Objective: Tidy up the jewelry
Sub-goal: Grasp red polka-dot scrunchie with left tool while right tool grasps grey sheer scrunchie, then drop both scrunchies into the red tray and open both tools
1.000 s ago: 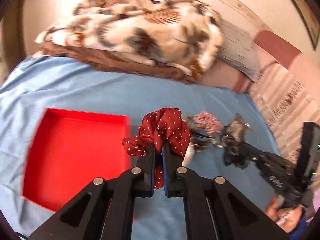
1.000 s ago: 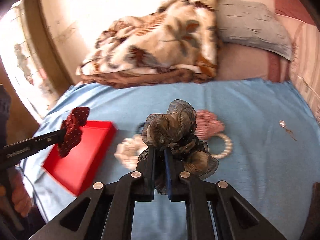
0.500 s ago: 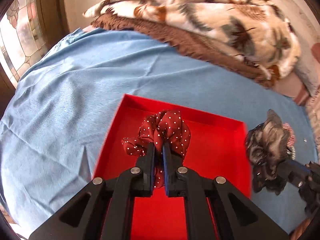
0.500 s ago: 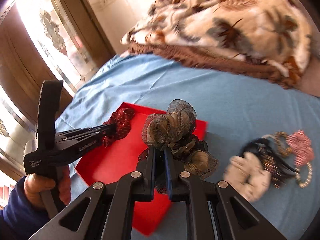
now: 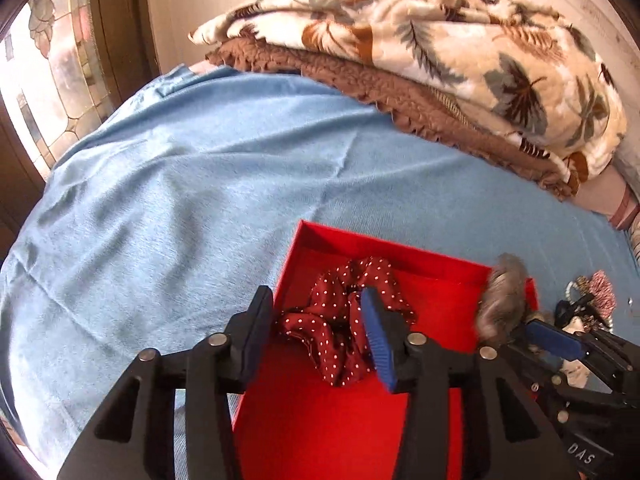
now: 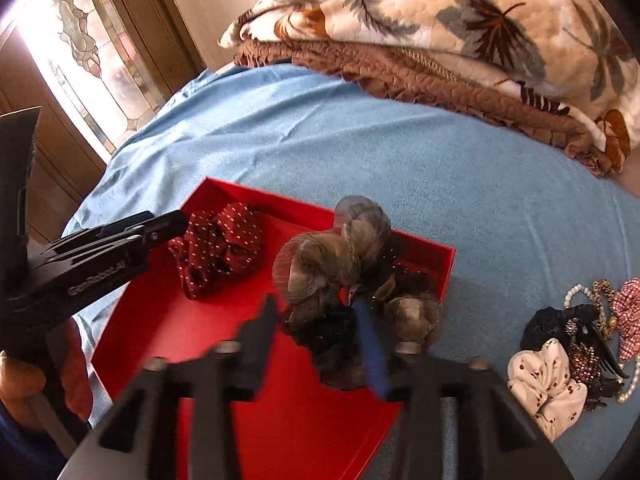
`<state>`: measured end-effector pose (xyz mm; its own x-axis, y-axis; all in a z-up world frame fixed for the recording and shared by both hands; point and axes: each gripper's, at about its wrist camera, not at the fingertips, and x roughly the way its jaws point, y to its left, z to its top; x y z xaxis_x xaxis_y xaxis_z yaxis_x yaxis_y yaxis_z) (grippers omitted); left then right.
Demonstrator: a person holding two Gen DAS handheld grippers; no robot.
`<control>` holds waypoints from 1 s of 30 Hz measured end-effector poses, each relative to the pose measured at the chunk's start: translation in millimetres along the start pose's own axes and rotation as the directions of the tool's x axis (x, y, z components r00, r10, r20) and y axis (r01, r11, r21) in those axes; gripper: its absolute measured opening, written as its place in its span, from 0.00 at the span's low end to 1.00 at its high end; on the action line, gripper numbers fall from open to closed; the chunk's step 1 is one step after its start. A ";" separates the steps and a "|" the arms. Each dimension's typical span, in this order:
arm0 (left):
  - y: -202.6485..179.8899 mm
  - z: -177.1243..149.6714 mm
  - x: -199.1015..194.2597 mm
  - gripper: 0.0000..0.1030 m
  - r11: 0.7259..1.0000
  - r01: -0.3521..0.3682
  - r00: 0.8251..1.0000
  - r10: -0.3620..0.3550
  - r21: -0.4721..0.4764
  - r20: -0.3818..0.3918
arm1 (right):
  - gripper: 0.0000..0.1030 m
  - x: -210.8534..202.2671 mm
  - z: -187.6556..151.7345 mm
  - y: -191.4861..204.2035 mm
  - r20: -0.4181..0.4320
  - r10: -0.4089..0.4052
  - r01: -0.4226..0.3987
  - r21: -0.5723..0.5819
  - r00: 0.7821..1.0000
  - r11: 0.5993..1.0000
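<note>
A bed covered with a light blue sheet (image 5: 192, 184) filled both views, with a folded cream blanket printed with leaves (image 5: 440, 52) lying on a brown quilted layer at its far end and a stained-glass window (image 6: 80, 48) beside it. On the sheet sat a shallow red cardboard tray (image 5: 404, 248). The left tongs (image 5: 320, 332) hung over the tray's left part, jaws opening, and the dark red white-dotted fabric scrunchie (image 5: 344, 320) lay loose between them on the tray floor, the pads no longer pressing it. The right tongs (image 6: 320, 332) hung over the tray's right part, also opening, with the grey-brown sheer ruffled scrunchie (image 6: 340, 268) slack between the fingers; blur hid whether it had reached the tray floor. To the right, on the sheet well apart from the tray, lay a heap of other pieces: a white cherry-print scrunchie (image 6: 548, 380), a black jewelled hair clip (image 6: 584, 344), a pink checked scrunchie (image 6: 630, 320) and a string of pearl beads (image 6: 576, 292).
</note>
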<state>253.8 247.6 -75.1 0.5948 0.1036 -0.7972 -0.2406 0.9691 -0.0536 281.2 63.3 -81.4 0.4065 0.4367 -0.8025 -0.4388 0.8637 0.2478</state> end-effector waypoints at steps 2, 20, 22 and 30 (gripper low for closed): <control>0.4 0.5 -14.8 0.46 1.000 0.000 1.000 0.000 -0.009 0.020 | 0.57 -9.8 0.5 1.9 0.023 -0.004 0.004 -0.005 1.000 1.000; -85.2 -57.6 -123.5 0.60 0.992 0.080 0.992 -0.089 0.099 0.087 | 0.67 -175.3 -116.8 -147.6 0.118 -0.167 0.128 0.285 0.979 0.950; -109.0 -64.5 -123.3 0.60 0.986 0.101 0.991 -0.111 0.135 0.069 | 0.67 -186.4 -132.0 -169.5 0.113 -0.196 0.149 0.331 0.974 0.932; -193.3 -85.0 -98.3 0.60 0.954 0.194 0.981 -0.189 0.227 -0.041 | 0.67 -200.1 -159.0 -226.2 0.104 -0.244 0.179 0.423 0.964 0.888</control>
<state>176.7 31.0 -37.5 0.5975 -0.0911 -0.7966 0.0600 0.9958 -0.0689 171.7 -259.4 -63.1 0.5819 0.2367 -0.7780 0.0218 0.9518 0.3059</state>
